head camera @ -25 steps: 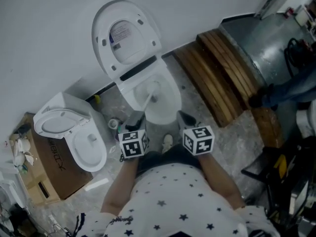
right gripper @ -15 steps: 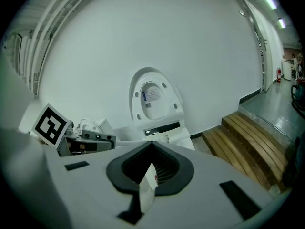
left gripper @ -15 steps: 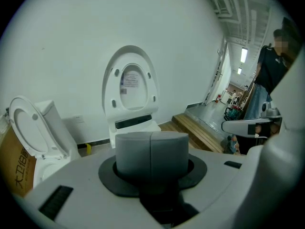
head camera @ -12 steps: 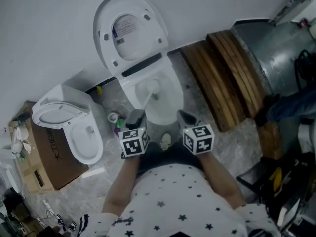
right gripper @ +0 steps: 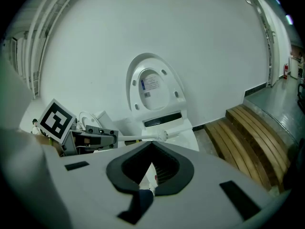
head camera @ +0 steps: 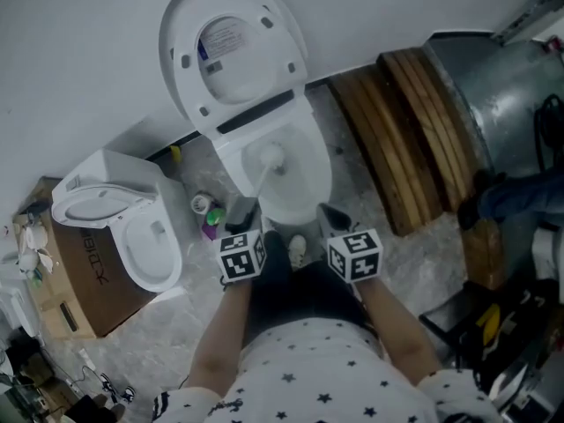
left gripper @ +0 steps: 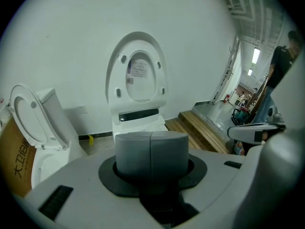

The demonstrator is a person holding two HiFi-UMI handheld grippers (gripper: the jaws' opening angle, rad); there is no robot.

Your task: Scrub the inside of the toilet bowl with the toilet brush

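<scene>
clamping the toilet brush, left gripper holds its head in the bowl; right gripper spread.

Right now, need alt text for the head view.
Seen from above, a person's left claw holds a toilet brush with its head down in the open toilet bowl; the right claw hangs open and empty alongside. A second toilet stands by a cardboard box at left, wooden planks at right.

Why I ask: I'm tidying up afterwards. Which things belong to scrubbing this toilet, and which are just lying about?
Job: toilet bowl, toilet brush, left hand-held gripper shut on its handle.
Lying about: second toilet, cardboard box, wooden planks.
</scene>
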